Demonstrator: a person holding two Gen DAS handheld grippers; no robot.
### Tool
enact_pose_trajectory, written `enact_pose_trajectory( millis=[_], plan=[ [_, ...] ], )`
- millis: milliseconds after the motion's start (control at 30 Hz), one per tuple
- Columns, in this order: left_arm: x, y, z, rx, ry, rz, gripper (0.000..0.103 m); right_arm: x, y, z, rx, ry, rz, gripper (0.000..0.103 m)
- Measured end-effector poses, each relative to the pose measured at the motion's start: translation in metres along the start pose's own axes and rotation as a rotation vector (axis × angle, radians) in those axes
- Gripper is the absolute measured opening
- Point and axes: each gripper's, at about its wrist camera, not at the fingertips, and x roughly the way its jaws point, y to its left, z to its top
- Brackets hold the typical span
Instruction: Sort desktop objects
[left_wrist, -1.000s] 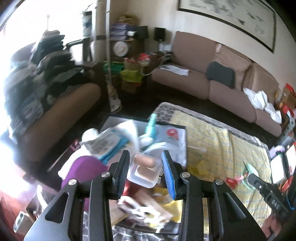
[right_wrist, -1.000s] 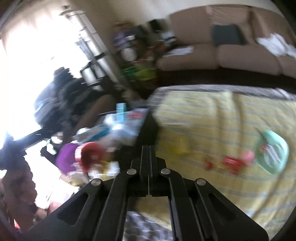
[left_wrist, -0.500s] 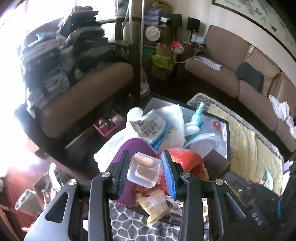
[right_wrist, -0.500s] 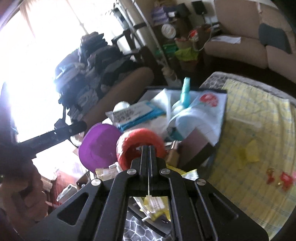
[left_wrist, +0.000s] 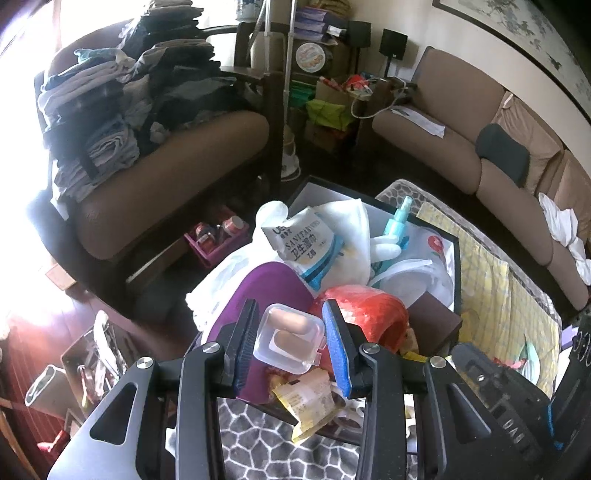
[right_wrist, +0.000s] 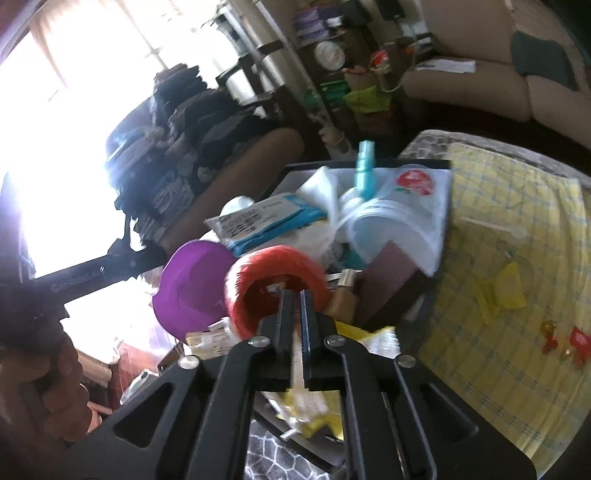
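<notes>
My left gripper (left_wrist: 290, 314) is shut on a small clear plastic box (left_wrist: 290, 341) with beige sponges inside. It hangs over a black tray (left_wrist: 459, 266) piled with things: a purple lid (left_wrist: 266, 284), a red roll of string (left_wrist: 369, 314), a wipes packet (left_wrist: 303, 240) and a teal spray bottle (left_wrist: 397, 221). My right gripper (right_wrist: 295, 295) points at the red roll (right_wrist: 273, 273), and its jaws are opening to a narrow slit. A pale blurred strip shows in that slit; I cannot tell what it is.
A brown box (right_wrist: 388, 280) and yellow snack wrappers (left_wrist: 306, 402) fill the tray's near side. Right of the tray, a yellow checked cloth (right_wrist: 517, 229) carries small red and yellow bits. Sofas and a pile of clothes (left_wrist: 122, 99) stand beyond. A hand (right_wrist: 55, 387) holds the left gripper.
Both grippers swung left from over the yellow cloth to above the cluttered tray. The left kept its grip on the clear box. The right jaws, shut before, have parted a little.
</notes>
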Motion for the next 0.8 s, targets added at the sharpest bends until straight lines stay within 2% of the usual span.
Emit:
enact_pose_trajectory(
  millis=[133,233,300,367,433,533,600,667,700,800],
  plan=[
    [0.004,-0.013,-0.003,0.039,0.019,-0.032,0.037,-0.022,-0.059,-0.003,0.144,-0.038,-0.096,0.052],
    [0.013,-0.02,-0.005,0.062,0.05,-0.001,0.037,-0.04,-0.115,-0.012,0.277,-0.057,-0.214,0.061],
    [0.018,-0.019,-0.006,0.057,0.07,0.025,0.043,-0.057,-0.164,-0.026,0.413,-0.065,-0.3,0.063],
    [0.021,-0.017,-0.005,0.038,0.083,0.048,0.072,-0.073,-0.209,-0.045,0.537,-0.077,-0.36,0.064],
    [0.02,-0.017,-0.005,0.038,0.072,0.074,0.083,-0.087,-0.248,-0.066,0.638,-0.08,-0.427,0.064],
    [0.016,-0.023,-0.003,0.045,0.066,0.08,0.084,-0.098,-0.285,-0.086,0.702,-0.054,-0.504,0.064],
    [0.013,-0.034,-0.003,0.023,0.081,0.013,0.086,-0.101,-0.299,-0.093,0.713,-0.032,-0.544,0.064],
    [0.01,-0.055,-0.006,0.006,0.116,-0.132,0.087,-0.096,-0.307,-0.098,0.697,0.011,-0.579,0.064],
    [0.008,-0.073,-0.009,0.029,0.133,-0.222,0.087,-0.089,-0.307,-0.098,0.677,0.033,-0.589,0.064],
    [-0.002,-0.136,-0.022,0.175,0.148,-0.367,0.089,-0.067,-0.306,-0.095,0.606,0.074,-0.609,0.064]
  ],
)
